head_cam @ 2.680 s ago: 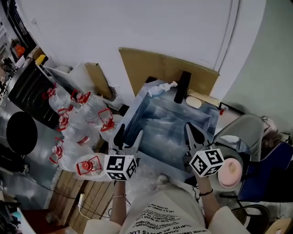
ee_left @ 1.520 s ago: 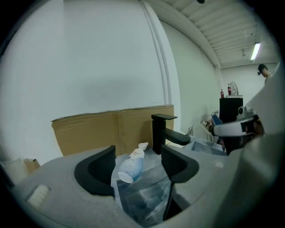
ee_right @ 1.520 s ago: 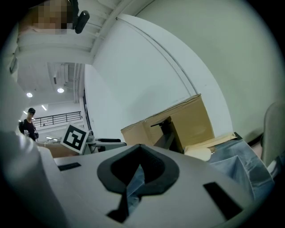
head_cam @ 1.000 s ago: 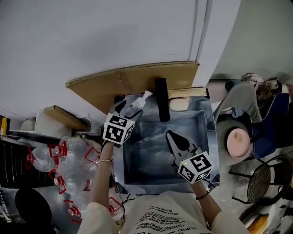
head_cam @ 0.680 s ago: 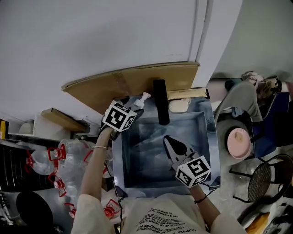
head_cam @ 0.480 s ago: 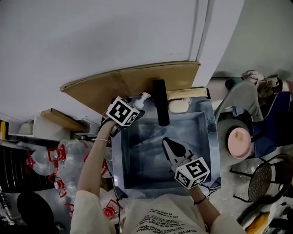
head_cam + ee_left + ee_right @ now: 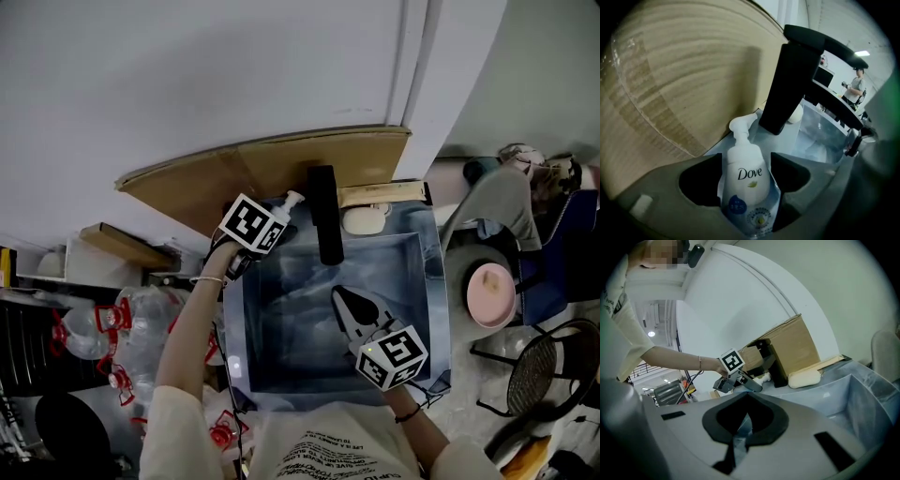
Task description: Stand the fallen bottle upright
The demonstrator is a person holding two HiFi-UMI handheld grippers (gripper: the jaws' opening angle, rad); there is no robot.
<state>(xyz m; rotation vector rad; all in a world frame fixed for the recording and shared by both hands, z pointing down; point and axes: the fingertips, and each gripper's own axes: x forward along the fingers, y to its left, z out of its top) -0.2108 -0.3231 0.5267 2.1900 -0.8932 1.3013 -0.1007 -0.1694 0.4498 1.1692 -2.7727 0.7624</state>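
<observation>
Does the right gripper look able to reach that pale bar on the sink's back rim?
Probably yes: the right gripper hangs over the open sink, with nothing between it and the pale bar. Its jaws are shut, so they'd need opening.

The tub (image 7: pixel 281 323) is bare across its middle and left part, so there is open room there. The right gripper (image 7: pixel 340 298), jaws together, hangs over the near-right part. The far-left corner is tight. There the bottle (image 7: pixel 745 176), clamped in the left gripper (image 7: pixel 277 216), has the cardboard sheet (image 7: pixel 244 169) close behind and the black block (image 7: pixel 325 214) just beside it on the right. A soap bar (image 7: pixel 366 218) lies on the far rim.
</observation>
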